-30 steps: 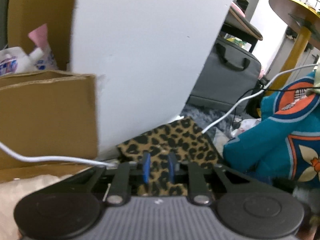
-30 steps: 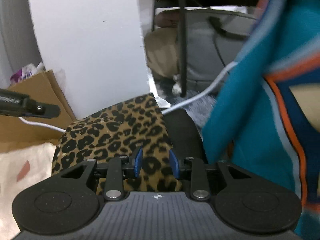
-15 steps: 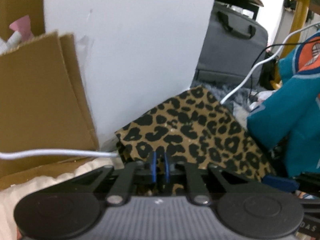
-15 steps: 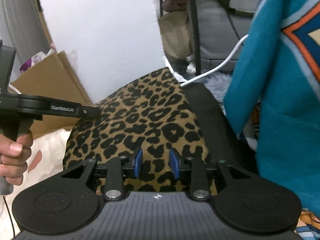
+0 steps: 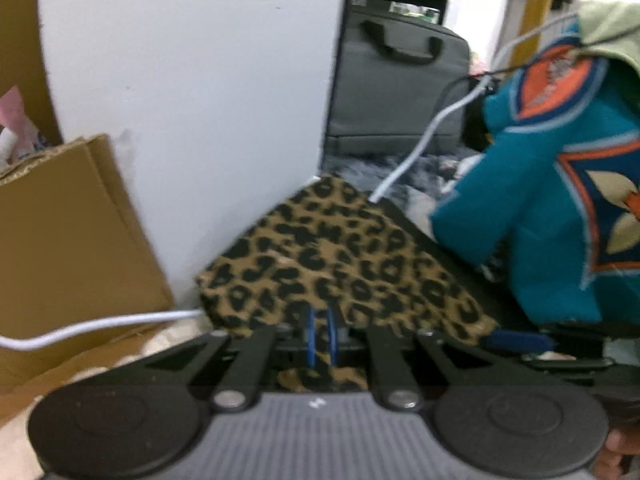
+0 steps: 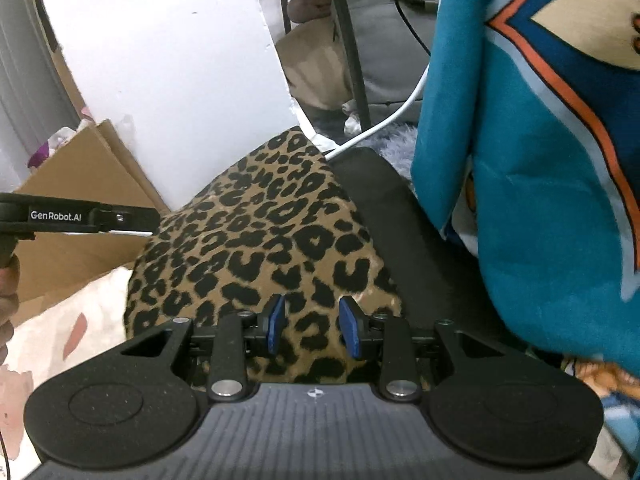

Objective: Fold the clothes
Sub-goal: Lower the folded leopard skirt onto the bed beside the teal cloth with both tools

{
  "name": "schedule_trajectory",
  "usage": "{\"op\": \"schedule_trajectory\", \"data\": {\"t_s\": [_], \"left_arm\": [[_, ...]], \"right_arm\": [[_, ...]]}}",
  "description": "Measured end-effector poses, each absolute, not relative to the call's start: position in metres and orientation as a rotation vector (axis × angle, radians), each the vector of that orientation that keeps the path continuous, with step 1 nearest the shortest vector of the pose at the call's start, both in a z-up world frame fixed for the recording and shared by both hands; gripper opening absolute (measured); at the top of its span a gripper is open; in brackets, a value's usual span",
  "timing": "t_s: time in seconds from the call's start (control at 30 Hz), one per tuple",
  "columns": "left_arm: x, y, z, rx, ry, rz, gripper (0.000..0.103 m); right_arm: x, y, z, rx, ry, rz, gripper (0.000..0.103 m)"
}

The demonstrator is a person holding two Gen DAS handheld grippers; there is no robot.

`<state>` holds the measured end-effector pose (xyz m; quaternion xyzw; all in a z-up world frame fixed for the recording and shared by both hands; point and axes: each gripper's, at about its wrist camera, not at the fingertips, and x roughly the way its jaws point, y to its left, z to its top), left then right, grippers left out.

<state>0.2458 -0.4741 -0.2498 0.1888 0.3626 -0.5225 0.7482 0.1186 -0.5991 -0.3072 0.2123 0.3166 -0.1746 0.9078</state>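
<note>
left fingers (image 5: 321, 338) pinched shut on leopard cloth (image 5: 336, 264) edge; right fingers (image 6: 313, 330) open w/ cloth between.

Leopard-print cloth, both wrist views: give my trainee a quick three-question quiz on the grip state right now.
1. True or false: the left gripper is shut on the leopard-print cloth.
2. The right gripper is: A) open over the cloth, B) shut on the teal garment, C) out of view.
3. Fill in: the white cable lies in front of a ____ box.

Key: 1 true; 2 A; 3 cardboard.
</note>
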Motion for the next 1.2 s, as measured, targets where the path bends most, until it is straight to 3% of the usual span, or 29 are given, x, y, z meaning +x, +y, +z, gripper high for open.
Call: {"op": "schedule_trajectory", "data": {"t_s": [0.27, 0.53, 0.6, 0.8, 0.97, 1.2], "left_arm": [[0.214, -0.459, -0.283, 0.446, 0.785, -1.128, 0.020], [0.209, -0.440, -0.283, 0.446, 0.752, -1.147, 0.021], [0.208, -0.435, -0.283, 0.445, 0.744, -1.152, 0.009], [0.205, -0.420, -0.281, 0.443, 0.720, -1.167, 0.007], [0.196, -0.419, -0.285, 0.414, 0.732, -1.179, 0.009], [0.188, -0.410, -0.300, 0.367, 0.767, -1.145, 0.009]], "right_arm": [[0.120, -0.581, -0.317, 0.366, 0.714, -0.349, 0.039], [0.105, -0.582, -0.331, 0.291, 0.789, -0.386, 0.046], [0.099, -0.583, -0.332, 0.291, 0.804, -0.401, 0.046], [0.094, -0.576, -0.311, 0.242, 0.798, -0.427, 0.048], [0.101, -0.568, -0.300, 0.254, 0.781, -0.405, 0.062], [0.108, -0.556, -0.303, 0.244, 0.793, -0.387, 0.066]]}}
